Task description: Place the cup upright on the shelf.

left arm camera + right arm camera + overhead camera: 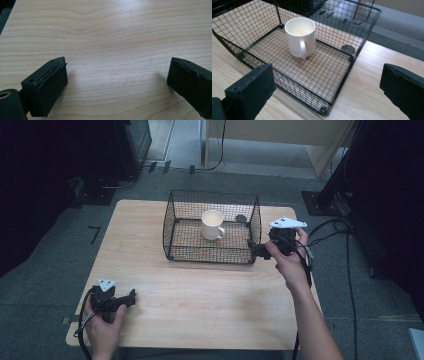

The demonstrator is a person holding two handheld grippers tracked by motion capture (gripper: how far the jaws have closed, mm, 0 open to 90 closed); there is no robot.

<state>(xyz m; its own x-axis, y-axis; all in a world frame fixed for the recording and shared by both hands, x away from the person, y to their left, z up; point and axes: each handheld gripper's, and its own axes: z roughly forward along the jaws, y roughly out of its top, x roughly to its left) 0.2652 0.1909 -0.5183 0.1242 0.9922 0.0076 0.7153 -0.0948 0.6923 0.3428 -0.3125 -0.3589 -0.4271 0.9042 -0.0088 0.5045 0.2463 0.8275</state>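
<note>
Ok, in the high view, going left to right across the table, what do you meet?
Left gripper near the table's front left corner → wire basket, its left wall first → white mug standing upright inside the basket → right gripper by the basket's front right corner, its fingers open.

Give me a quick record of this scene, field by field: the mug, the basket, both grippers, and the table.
mug: white mug, upright, standing inside the basket, handle toward the person
basket: black wire basket, open top, on the far half of the table
right gripper: right gripper, jaws open, at the basket's near right corner, holding nothing
left gripper: left gripper, jaws open, low over the near left of the table, holding nothing
table: light wooden table
</note>
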